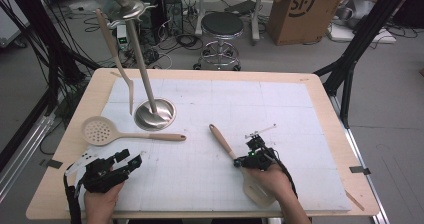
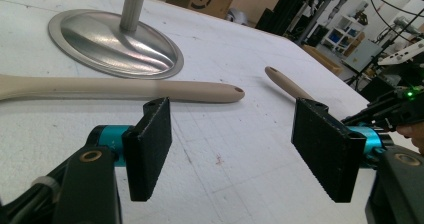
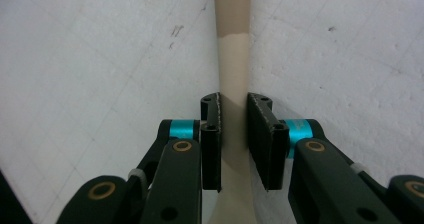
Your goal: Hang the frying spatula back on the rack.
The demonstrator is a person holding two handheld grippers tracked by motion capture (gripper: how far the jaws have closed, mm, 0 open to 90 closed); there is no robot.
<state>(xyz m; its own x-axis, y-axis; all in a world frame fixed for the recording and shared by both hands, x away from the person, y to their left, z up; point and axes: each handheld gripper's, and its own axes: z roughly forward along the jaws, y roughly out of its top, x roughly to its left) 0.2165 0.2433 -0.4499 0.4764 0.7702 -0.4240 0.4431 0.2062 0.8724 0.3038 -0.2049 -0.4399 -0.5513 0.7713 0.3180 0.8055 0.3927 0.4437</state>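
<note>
The right tongs [image 1: 239,162] are pinching the neck of a beige spatula [image 1: 235,159], both pads pressed against its narrow shaft in the right gripper view [image 3: 234,134], where the pale neck meets the darker handle above. The spatula lies flat on the white gridded surface [image 1: 300,114], its handle pointing away from the person towards the middle and its blade under the right hand [image 1: 270,179] near the front edge. The left tongs [image 1: 131,160] are spread wide and hold nothing, hovering over the surface just short of the handle of a slotted skimmer [image 1: 107,132]. Beyond the skimmer stands a metal utensil stand [image 1: 155,113] with one utensil hanging from it. On the floor behind the surface, a cardboard box [image 1: 295,11] bears the letters "SF".
</note>
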